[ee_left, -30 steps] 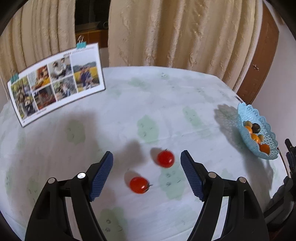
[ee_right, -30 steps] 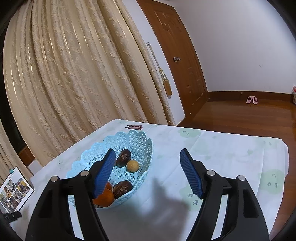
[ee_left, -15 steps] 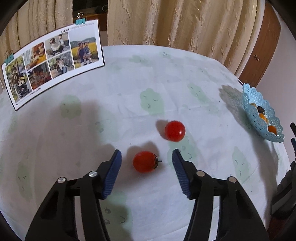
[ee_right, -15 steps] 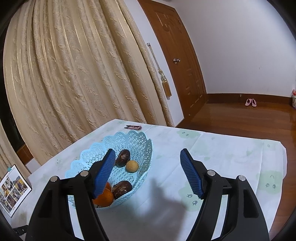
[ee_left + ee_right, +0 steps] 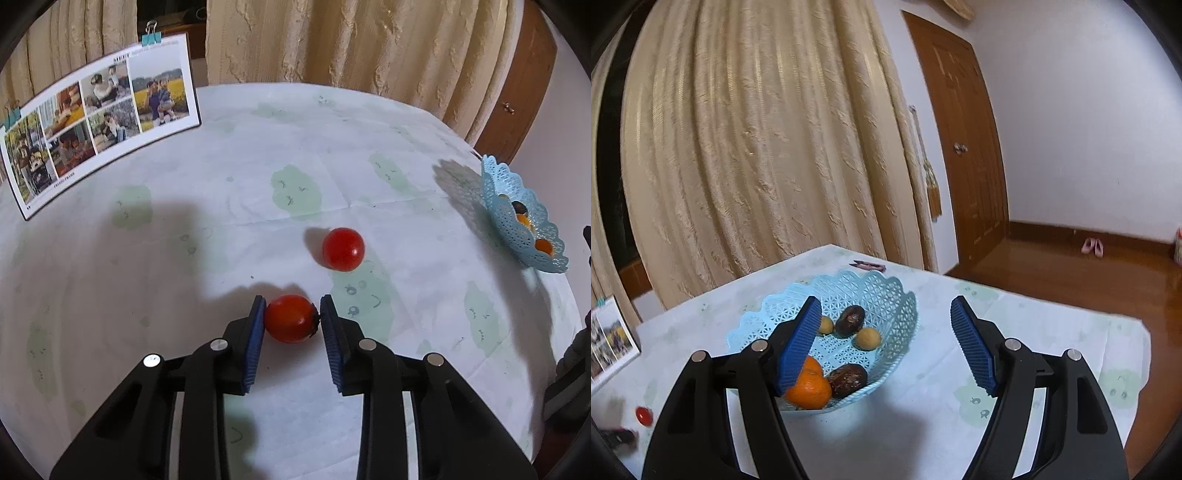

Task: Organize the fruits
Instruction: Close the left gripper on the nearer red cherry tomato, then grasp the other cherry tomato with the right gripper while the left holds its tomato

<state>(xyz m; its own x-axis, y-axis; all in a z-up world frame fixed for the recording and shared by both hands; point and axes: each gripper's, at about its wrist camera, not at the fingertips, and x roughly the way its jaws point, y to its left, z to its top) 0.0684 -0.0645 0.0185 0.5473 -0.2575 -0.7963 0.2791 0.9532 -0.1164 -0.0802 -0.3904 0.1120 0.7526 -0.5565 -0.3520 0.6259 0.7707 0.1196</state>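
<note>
In the left wrist view, my left gripper (image 5: 291,308) is closed around a red tomato (image 5: 290,318) that rests on the tablecloth; both blue pads touch its sides. A second red tomato (image 5: 343,249) lies a little beyond it to the right. A light blue lattice basket (image 5: 517,218) stands at the table's right edge. In the right wrist view, my right gripper (image 5: 884,341) is open and empty, hovering just in front of the basket (image 5: 886,295), which holds an orange (image 5: 809,387), two dark dates and two small yellow fruits. One tomato (image 5: 643,414) shows far left.
A photo collage board (image 5: 96,118) with clips stands at the table's back left. Cream curtains (image 5: 332,40) hang behind the table. A wooden door (image 5: 964,155) and wood floor lie to the right. A small clip (image 5: 870,265) lies behind the basket.
My left gripper moved down and forward and closed its pads onto the nearer tomato. My right gripper shifted slightly, staying open before the basket.
</note>
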